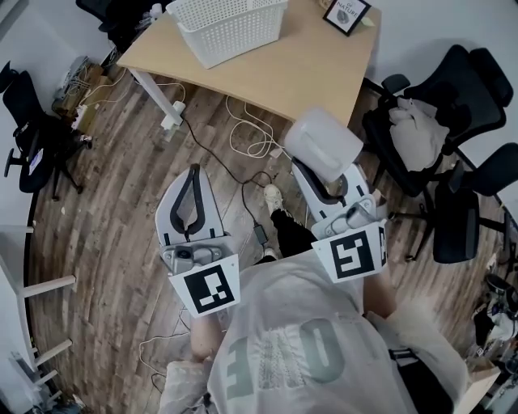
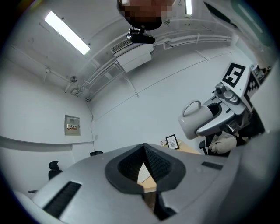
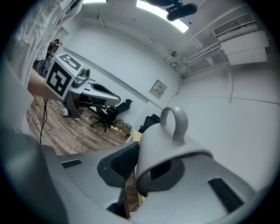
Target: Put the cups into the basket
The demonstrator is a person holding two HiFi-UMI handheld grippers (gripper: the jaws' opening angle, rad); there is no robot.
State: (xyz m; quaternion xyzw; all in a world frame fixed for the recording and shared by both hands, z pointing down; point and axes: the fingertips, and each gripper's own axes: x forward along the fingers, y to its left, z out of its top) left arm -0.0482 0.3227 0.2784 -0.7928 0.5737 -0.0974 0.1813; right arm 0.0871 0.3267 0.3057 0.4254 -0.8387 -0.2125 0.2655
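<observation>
In the head view a white basket stands on the wooden table ahead of me. My right gripper is shut on a white cup, held over the wooden floor short of the table's near edge. In the right gripper view the cup lies sideways between the pads with its handle up, and the right gripper pinches its wall. My left gripper hangs beside it at the left, shut and holding nothing. In the left gripper view the left gripper has its pads meeting, and the cup shows at the right.
A framed picture stands at the table's far right corner. Black office chairs crowd the right side, one with a light bundle on its seat. Another chair stands at the left. Cables trail over the floor below the table.
</observation>
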